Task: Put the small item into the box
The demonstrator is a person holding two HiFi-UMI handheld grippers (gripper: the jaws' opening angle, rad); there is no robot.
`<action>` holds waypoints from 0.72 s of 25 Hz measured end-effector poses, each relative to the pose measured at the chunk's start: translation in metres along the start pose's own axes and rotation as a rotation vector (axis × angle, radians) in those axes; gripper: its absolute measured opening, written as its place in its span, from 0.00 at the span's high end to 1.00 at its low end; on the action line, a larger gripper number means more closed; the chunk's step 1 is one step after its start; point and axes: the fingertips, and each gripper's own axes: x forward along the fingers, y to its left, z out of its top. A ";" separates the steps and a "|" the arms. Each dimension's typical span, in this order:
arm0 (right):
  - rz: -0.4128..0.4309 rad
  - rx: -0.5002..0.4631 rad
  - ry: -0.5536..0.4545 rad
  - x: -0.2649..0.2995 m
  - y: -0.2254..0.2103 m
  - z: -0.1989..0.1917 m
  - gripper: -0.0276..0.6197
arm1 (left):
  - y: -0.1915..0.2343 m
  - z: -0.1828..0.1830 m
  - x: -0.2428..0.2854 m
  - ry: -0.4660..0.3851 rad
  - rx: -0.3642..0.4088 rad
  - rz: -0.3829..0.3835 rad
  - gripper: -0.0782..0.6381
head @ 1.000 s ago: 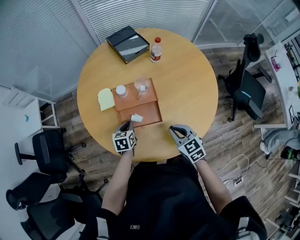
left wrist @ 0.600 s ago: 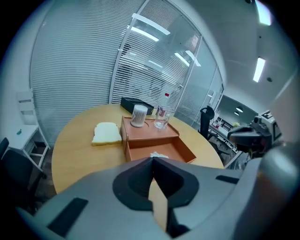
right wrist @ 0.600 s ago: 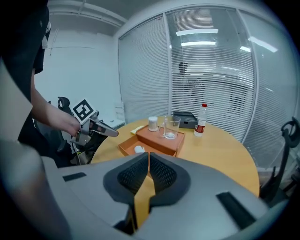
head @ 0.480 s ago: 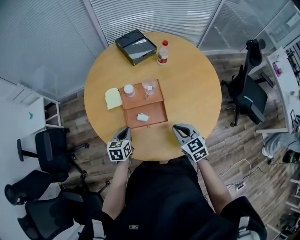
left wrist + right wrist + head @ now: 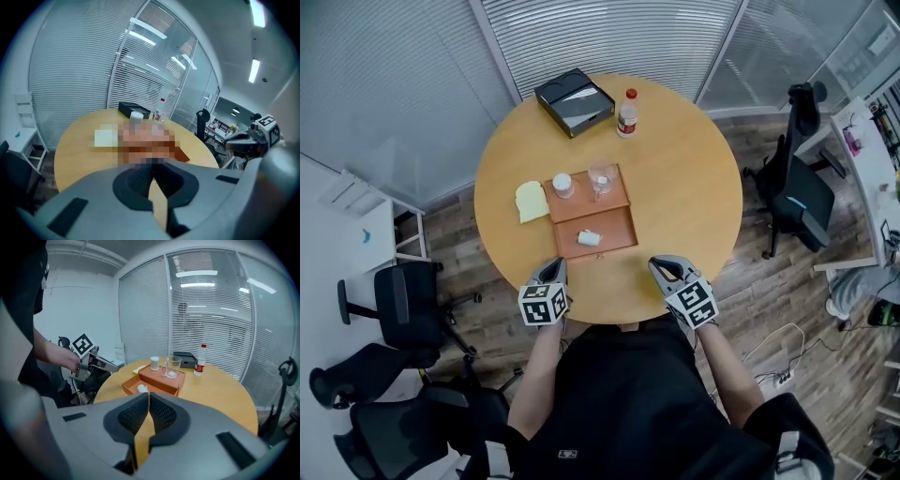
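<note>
**Desk:** Where's the small item?

**Operator:** I see the small item (image 5: 588, 238), white, lying inside the box (image 5: 617, 231). It is in the open lower half, just below the middle of the head view. Neither tong touches it.

**Desk:** And your tongs?

**Operator:** My left gripper (image 5: 554, 268) is at the table's (image 5: 689, 183) lower-left edge. Its jaws are pressed together with nothing between them, and its own view shows the pads meeting. My right gripper (image 5: 664, 269) is at the lower-right edge, likewise pressed together and empty. Both sit below the box in the frame, one to each side and clear of it.

**Desk:** What else is up there?

**Operator:** On the box's upper half I see a white-capped jar (image 5: 563, 185) and a clear glass (image 5: 603, 177), side by side. A yellow pad (image 5: 531, 201) lies just left of the box. Near the top of the frame there's a black case (image 5: 574, 101), and to its right a red-capped bottle (image 5: 627, 112).
</note>
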 end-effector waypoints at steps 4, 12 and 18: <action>-0.020 0.004 -0.010 0.000 -0.004 0.002 0.95 | 0.005 -0.001 -0.004 -0.005 -0.018 0.006 0.88; -0.024 0.011 -0.014 -0.001 0.002 0.003 0.95 | 0.009 -0.005 -0.009 -0.010 -0.032 0.014 0.88; -0.038 0.033 -0.021 -0.001 -0.001 -0.002 0.95 | 0.012 -0.003 -0.009 -0.014 -0.036 0.018 0.88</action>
